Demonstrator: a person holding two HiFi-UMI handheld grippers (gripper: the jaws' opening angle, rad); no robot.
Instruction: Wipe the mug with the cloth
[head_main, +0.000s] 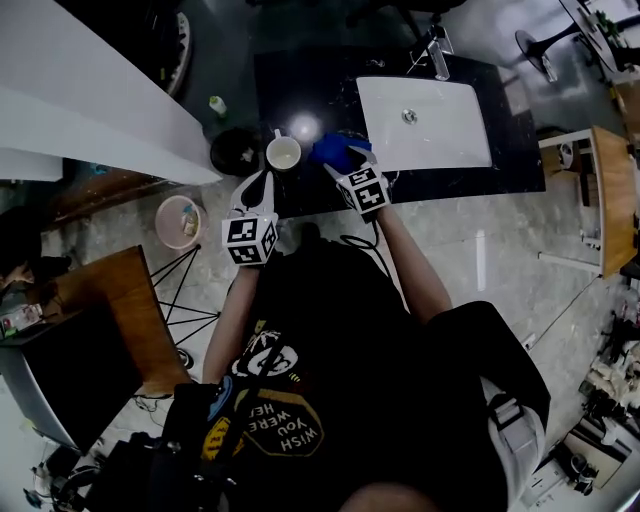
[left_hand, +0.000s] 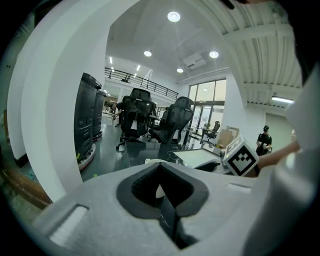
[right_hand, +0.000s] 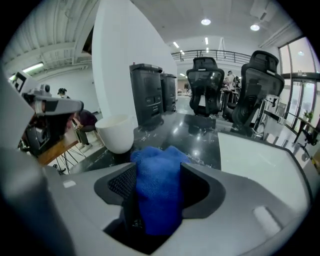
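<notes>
A white mug (head_main: 283, 153) stands upright on the black counter (head_main: 300, 85), near its front edge. It shows left of centre in the right gripper view (right_hand: 116, 132). A blue cloth (head_main: 335, 150) lies bunched just right of the mug. My right gripper (head_main: 347, 163) is over the cloth with its jaws wide, and the cloth (right_hand: 159, 190) sits loosely between them. My left gripper (head_main: 262, 182) hangs just in front of the mug with its jaws together and empty. Through their notch a sliver of the mug (left_hand: 159, 191) shows.
A white sink basin (head_main: 425, 120) with a faucet (head_main: 437, 55) fills the counter's right side. A black round pot (head_main: 233, 150) stands left of the mug, with a small bottle (head_main: 217, 105) behind it. A white curved wall (head_main: 90, 110) runs along the left. A pink bucket (head_main: 180, 220) sits on the floor.
</notes>
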